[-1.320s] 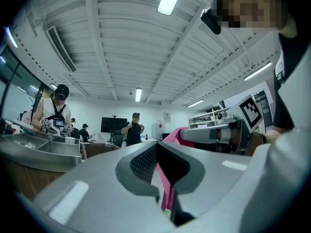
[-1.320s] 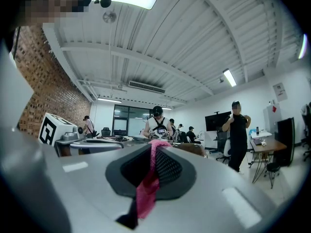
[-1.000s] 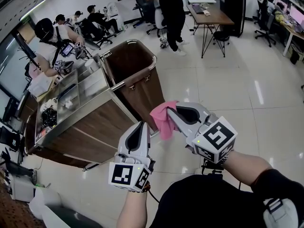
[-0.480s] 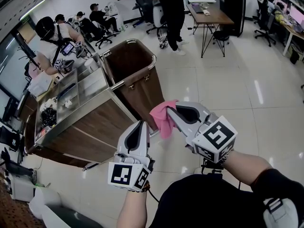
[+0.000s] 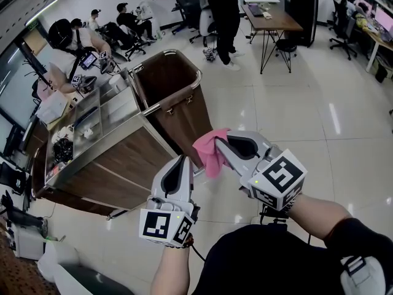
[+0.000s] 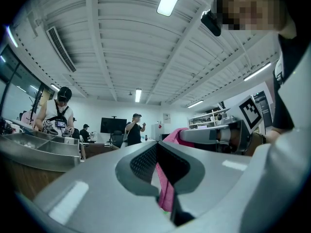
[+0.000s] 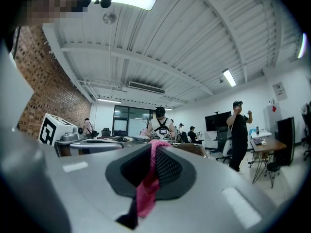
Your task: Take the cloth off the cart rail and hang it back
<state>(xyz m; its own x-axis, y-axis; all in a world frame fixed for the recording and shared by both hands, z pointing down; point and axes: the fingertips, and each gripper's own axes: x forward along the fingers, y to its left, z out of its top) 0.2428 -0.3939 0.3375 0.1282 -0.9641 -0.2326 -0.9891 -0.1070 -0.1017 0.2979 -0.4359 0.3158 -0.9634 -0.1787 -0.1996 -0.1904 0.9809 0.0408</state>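
Observation:
My right gripper (image 5: 220,142) is shut on a pink cloth (image 5: 210,153), which hangs in a bunch from its tips in the air beside the cart. In the right gripper view the cloth (image 7: 147,186) runs down between the closed jaws. My left gripper (image 5: 182,160) is lower and to the left, jaws together, a little apart from the cloth. In the left gripper view the cloth (image 6: 166,191) shows beyond its closed jaws, with the right gripper (image 6: 181,136) to the right. The cart's steel rail (image 5: 161,106) lies just beyond both grippers, with nothing on it.
The cart has a steel top (image 5: 126,111) with trays of small items and a brown laundry bag (image 5: 166,78) in a steel frame. A person (image 5: 69,60) works at its far side. Another person (image 5: 222,17) stands near a desk (image 5: 270,17). Office chairs stand behind.
Both grippers and the cloth hold still. The person at the far side of the cart has shifted a little to the left.

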